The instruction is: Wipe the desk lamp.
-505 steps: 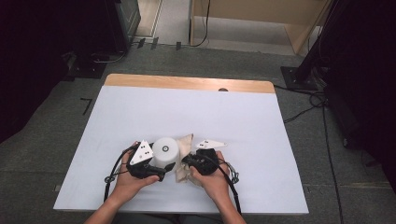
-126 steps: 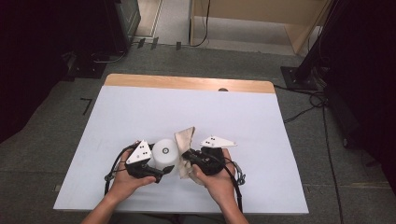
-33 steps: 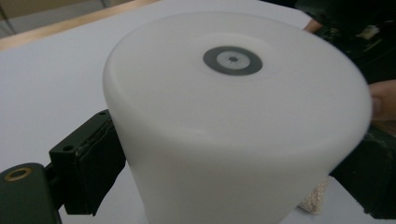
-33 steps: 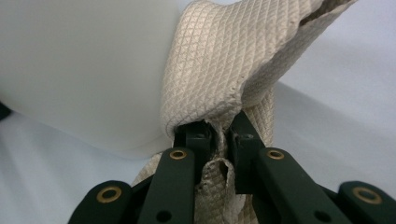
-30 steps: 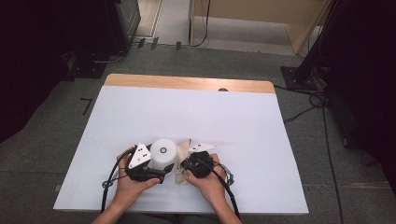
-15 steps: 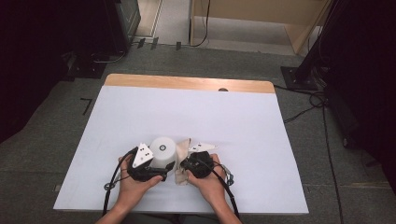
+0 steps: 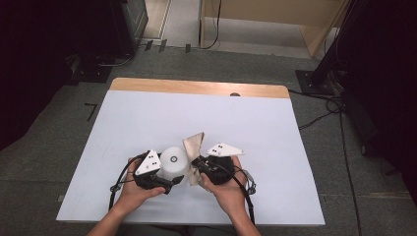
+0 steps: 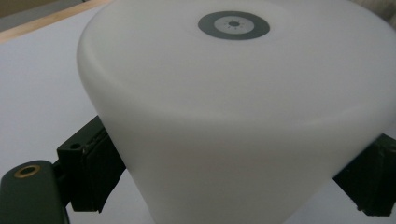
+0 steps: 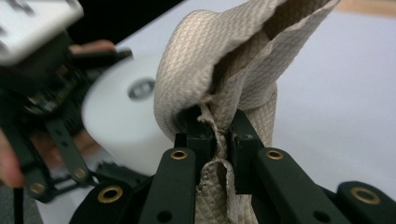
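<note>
A white-topped bench with a pale wooden far edge is seen from above, with two hand-held grippers worked side by side near its front edge. At the left, the left gripper is held in the person's left hand, and a smooth white plastic tapered cup, turned bottom up with a grey ring mark at the centre of its base, is clamped between the spread black fingers; in the left gripper view the fingers are pressed against the cup's two sides, and the cup is seen close to the bench surface, though whether it rests there cannot be told. Just beside the cup, to its right, a beige woven cloth is held up off the bench, one corner pointing away from the person. Its gathered folds are pinched tightly between the nearly closed fingers of the right gripper, as shown in the right gripper view, where the cloth is bunched above and below the pinch. The right gripper is grasped in the person's right hand, a grey three-cornered plate being carried on top of it.
</note>
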`<state>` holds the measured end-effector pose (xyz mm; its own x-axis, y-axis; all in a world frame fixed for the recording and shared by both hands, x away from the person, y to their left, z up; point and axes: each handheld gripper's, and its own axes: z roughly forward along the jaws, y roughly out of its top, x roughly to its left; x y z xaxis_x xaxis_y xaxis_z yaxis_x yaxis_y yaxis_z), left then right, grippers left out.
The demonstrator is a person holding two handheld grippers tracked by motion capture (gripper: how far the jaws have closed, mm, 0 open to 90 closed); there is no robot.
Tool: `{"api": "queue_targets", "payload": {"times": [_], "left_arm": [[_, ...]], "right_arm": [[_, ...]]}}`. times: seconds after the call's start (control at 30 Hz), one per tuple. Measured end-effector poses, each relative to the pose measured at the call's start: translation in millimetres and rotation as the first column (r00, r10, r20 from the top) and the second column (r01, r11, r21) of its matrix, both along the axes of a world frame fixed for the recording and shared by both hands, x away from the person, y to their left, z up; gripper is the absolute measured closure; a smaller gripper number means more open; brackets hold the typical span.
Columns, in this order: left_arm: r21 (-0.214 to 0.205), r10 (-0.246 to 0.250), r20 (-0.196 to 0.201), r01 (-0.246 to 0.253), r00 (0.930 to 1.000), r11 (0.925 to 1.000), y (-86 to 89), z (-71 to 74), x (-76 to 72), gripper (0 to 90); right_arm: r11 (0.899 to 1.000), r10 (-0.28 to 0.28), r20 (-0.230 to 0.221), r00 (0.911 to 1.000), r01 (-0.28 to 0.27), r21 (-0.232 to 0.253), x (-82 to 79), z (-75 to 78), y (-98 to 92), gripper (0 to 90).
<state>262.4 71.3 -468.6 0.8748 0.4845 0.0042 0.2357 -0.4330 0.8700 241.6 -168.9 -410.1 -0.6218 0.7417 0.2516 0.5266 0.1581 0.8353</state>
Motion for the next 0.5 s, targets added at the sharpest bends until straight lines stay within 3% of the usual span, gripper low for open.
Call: {"api": "queue_targets", "payload": {"times": [0.1,0.2,0.4,0.5], "left_arm": [[0.002,-0.017,0.001,0.017,0.9999,0.9999,-0.8,0.0,0.1,8.6],[-0.004,-0.018,-0.005,0.018,0.9998,0.9998,0.1,-0.2,0.6,8.6],[-0.004,-0.025,-0.001,0.025,0.9997,0.9997,0.8,-0.8,1.1,8.6],[-0.005,-0.026,0.0,0.026,0.9997,0.9997,0.8,-0.9,1.0,8.6]], "right_arm": [[1.0,-0.001,0.026,0.9997,0.001,-0.005,-2.2,5.0,0.7,82.4],[0.999,-0.021,0.016,0.9997,0.021,-0.034,-0.3,-4.3,4.8,82.7],[0.995,-0.035,-0.094,0.995,0.025,-0.097,9.7,-38.6,10.5,82.7],[0.991,-0.038,-0.168,0.9851,0.016,-0.131,15.6,-58.3,12.9,82.6]]}}
